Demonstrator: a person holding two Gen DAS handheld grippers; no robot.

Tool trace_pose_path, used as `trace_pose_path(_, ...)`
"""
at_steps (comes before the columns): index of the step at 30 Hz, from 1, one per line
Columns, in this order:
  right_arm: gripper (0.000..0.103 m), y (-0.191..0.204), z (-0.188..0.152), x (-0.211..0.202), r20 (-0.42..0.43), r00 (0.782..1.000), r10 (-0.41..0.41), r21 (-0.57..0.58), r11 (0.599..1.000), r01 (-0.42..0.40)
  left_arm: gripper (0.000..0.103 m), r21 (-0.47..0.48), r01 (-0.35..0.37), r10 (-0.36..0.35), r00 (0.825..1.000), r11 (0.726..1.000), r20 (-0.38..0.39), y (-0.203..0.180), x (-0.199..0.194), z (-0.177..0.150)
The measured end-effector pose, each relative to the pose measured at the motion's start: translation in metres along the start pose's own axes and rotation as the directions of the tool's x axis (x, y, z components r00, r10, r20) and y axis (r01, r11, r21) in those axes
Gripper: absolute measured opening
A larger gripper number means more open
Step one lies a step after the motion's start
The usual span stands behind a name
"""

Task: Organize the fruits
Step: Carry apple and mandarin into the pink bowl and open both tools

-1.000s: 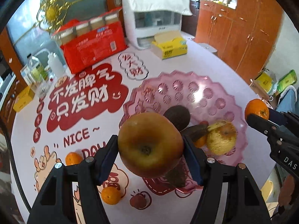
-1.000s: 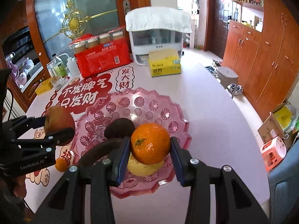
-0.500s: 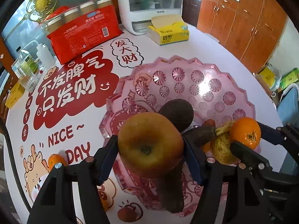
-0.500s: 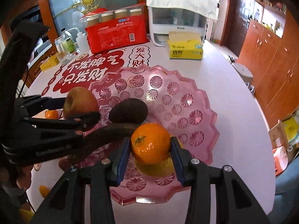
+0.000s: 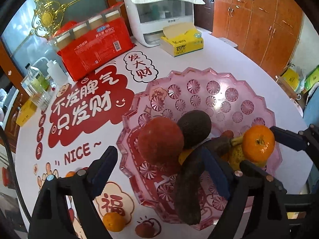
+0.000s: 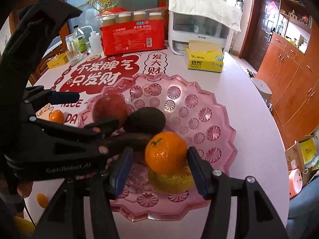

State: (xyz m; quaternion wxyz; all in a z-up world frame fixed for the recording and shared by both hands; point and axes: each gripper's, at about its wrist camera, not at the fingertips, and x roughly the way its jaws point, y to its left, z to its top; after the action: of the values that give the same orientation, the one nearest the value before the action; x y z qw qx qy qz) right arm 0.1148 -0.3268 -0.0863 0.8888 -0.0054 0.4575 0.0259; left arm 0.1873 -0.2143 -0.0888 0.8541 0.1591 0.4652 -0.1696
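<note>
Both claws opening over pink tray (image 5: 267,111); left claw (image 5: 157,167) spread, apple (image 5: 160,140) free in tray's near left; right claw (image 6: 159,165) spread around orange (image 6: 165,152), resting on yellow fruit (image 6: 171,180); lift straight up, avoid nudging pile.

Place: you are working in a home dining room.
Table: a round table (image 6: 249,107) under a festive red-and-white printed cover.
Storage: wooden cabinets (image 6: 295,75) line the wall.
Household items: a yellow tissue box (image 6: 204,59), a white countertop appliance (image 6: 199,25), a pack of paper cups (image 6: 133,37).
</note>
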Motion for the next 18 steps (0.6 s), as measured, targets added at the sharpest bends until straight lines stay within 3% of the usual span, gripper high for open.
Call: trace_pose_path(18, 0.062, -0.002, 0.001, -0.039, 0.072, 0.997, 0.033, 0.06, 0.997, -0.038, 0.092, -0.126, -0.009, 0.01, 1.0, 0.992, 0.002, 0.042, -0.049, -0.026)
